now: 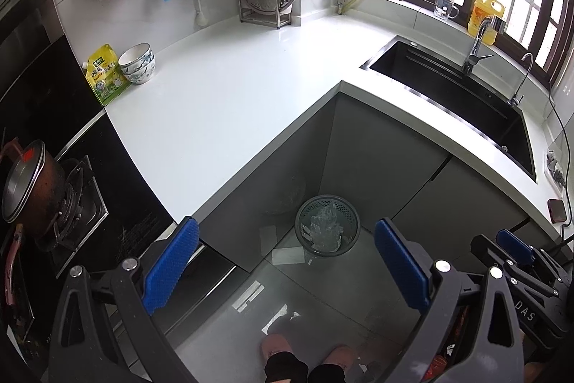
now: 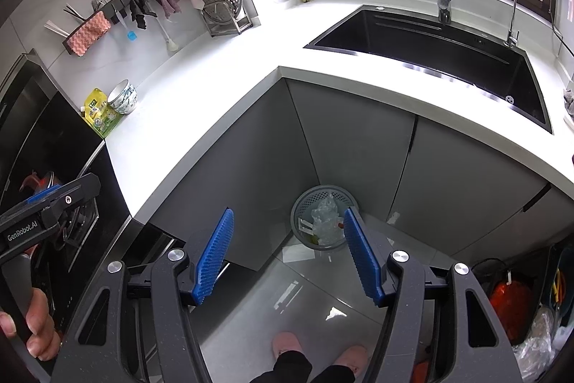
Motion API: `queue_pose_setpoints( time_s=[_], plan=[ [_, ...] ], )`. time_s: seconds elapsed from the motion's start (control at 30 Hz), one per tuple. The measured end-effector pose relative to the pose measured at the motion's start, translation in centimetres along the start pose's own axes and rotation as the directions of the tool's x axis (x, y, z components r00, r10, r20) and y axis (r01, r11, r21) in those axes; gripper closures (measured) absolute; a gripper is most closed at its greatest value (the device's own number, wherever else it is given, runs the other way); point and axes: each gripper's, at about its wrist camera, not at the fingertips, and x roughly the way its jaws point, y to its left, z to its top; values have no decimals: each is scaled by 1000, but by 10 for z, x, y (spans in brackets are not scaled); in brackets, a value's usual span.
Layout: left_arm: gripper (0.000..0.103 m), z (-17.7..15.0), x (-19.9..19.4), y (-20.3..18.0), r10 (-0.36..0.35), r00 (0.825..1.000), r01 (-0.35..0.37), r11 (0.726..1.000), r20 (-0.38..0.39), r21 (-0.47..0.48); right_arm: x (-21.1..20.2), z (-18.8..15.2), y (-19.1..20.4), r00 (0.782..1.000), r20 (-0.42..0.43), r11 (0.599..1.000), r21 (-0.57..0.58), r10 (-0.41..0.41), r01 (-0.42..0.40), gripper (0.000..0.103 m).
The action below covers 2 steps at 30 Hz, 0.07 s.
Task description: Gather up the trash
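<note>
Held both grippers high over the grey floor (image 1: 323, 293), facing the inner corner of an L-shaped white counter (image 1: 215, 103). Left gripper (image 1: 287, 271) spread wide, nothing between its blue pads (image 1: 172, 266). Right gripper (image 2: 287, 257) likewise spread wide and empty, its right pad (image 2: 362, 257) overlapping the near right rim of the bin in that view. Round grey perforated bin (image 1: 353, 221) stood on the floor in the corner under the counter, against the grey cabinets (image 1: 376, 149). Crumpled clear plastic (image 1: 324, 227) lay inside the bin, with a few small scraps beside it, too small to identify. Black sink (image 1: 448, 96) set in the counter to the right, tap (image 1: 477, 45) behind it, yellow jug (image 1: 484, 13) on the sill. Stacked bowls (image 1: 138, 63) and a yellow pouch (image 1: 104, 74) at far left of the counter, pot (image 1: 32, 185) on the stove at left. Pink slippers (image 2: 319, 352) visible at near edge.
</note>
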Motion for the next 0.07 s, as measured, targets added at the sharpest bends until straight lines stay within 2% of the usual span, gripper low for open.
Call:
queue_pose_setpoints(
  time_s=[0.07],
  plan=[
    [7, 0, 0, 1, 1, 1000, -1, 1000, 1, 0, 0, 0, 1, 1000, 2, 1000, -1, -1, 1, 42]
  ],
)
